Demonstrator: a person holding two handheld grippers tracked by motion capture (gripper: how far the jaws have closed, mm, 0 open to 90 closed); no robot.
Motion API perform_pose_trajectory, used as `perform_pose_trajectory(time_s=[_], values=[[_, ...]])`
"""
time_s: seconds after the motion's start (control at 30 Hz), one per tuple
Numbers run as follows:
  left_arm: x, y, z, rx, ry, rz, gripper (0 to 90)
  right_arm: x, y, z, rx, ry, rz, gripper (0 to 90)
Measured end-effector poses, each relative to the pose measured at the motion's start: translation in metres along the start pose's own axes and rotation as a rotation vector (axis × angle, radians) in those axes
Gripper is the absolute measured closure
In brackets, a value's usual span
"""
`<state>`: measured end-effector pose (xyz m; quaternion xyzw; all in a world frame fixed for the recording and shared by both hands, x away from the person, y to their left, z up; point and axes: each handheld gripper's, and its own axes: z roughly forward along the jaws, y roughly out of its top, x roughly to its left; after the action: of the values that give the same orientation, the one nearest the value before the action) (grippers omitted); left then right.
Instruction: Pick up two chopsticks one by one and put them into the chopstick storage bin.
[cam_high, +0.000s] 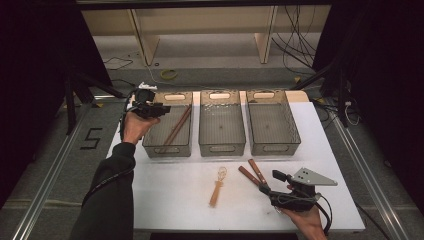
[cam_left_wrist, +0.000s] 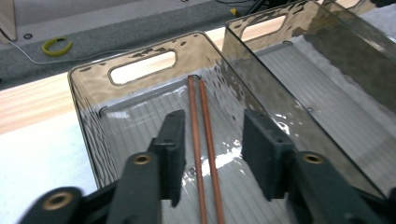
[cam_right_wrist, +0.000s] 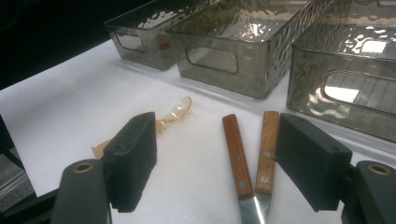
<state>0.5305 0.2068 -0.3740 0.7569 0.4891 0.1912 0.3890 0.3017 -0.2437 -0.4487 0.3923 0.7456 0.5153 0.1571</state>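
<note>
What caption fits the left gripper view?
Open left gripper above chopsticks lying in the smoked plastic bin.

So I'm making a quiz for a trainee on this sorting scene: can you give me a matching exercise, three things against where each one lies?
Things:
1. chopsticks
2. whisk
3. two wooden-handled knives

Places:
A. on the white table, between the right gripper's open jaws
B. inside the leftmost bin, under the left gripper
C. on the white table, in front of the middle bin

Pairs: 1-B, 2-C, 3-A
</note>
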Motion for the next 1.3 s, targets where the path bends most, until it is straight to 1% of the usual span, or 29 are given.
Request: perform_pose_trajectory(time_s=[0.07,0.1,0.2,0.27,0.3,0.4,0.47,0.57,0.63,0.7,0.77,0.8,0.83,0.87,0.9,0.97,1.07,1.17,1.3], values=[[-0.002,0.000,-0.006,0.002,-0.012,-0.010,52.8,0.000,0.000,0.000,0.002,0.000,0.002,30.4],[-0.004,0.000,-0.009,0.000,-0.018,-0.024,50.9,0.000,0.000,0.000,0.001,0.000,-0.001,30.4],[-0.010,-0.002,-0.015,0.005,-0.031,-0.033,45.4,0.001,0.000,0.000,0.003,0.000,0.001,30.4],[-0.015,-0.004,-0.020,0.005,-0.049,-0.043,42.0,0.000,0.000,0.000,0.001,-0.001,-0.001,30.4],[-0.017,-0.006,-0.022,0.001,-0.058,-0.052,40.4,0.000,0.000,0.000,0.000,-0.001,0.000,30.4],[-0.025,-0.012,-0.027,-0.001,-0.070,-0.061,36.5,0.000,0.000,0.000,0.000,-0.001,0.000,30.4],[-0.032,-0.017,-0.030,0.006,-0.078,-0.057,34.2,0.000,0.000,0.000,0.001,-0.001,0.000,30.4],[-0.042,-0.026,-0.035,-0.014,-0.103,-0.074,31.6,0.001,0.000,0.000,0.000,-0.002,0.000,30.4],[-0.049,-0.033,-0.038,-0.019,-0.111,-0.073,30.3,0.000,0.000,0.000,-0.001,-0.001,0.000,30.4],[-0.056,-0.039,-0.039,-0.011,-0.116,-0.057,29.0,0.000,0.000,0.000,0.001,0.000,0.002,30.4],[-0.062,-0.041,-0.038,0.007,-0.114,-0.045,28.0,0.000,0.000,0.000,0.002,0.000,0.004,30.4],[-0.065,-0.042,-0.038,0.012,-0.114,-0.041,26.9,0.000,0.000,0.000,-0.002,0.000,0.004,30.4],[-0.067,-0.043,-0.039,0.006,-0.113,-0.040,26.5,0.000,0.000,-0.001,-0.002,0.000,0.004,30.4],[-0.069,-0.045,-0.039,0.015,-0.117,-0.027,26.2,0.000,0.000,-0.001,0.000,0.000,0.003,30.4],[-0.072,-0.047,-0.039,0.021,-0.118,-0.025,25.6,0.000,0.000,-0.001,0.000,-0.001,0.004,30.4],[-0.076,-0.050,-0.040,0.022,-0.117,-0.019,24.2,0.000,0.000,-0.001,-0.001,0.000,0.001,30.4],[-0.080,-0.054,-0.042,0.026,-0.130,-0.018,23.3,0.000,0.000,-0.001,0.002,-0.002,0.004,30.4],[-0.087,-0.060,-0.041,0.043,-0.126,-0.003,22.4,-0.001,0.000,-0.001,0.001,-0.001,0.004,30.4],[-0.093,-0.067,-0.040,0.059,-0.135,0.007,20.0,-0.001,-0.001,-0.001,0.003,-0.002,0.006,30.4]])
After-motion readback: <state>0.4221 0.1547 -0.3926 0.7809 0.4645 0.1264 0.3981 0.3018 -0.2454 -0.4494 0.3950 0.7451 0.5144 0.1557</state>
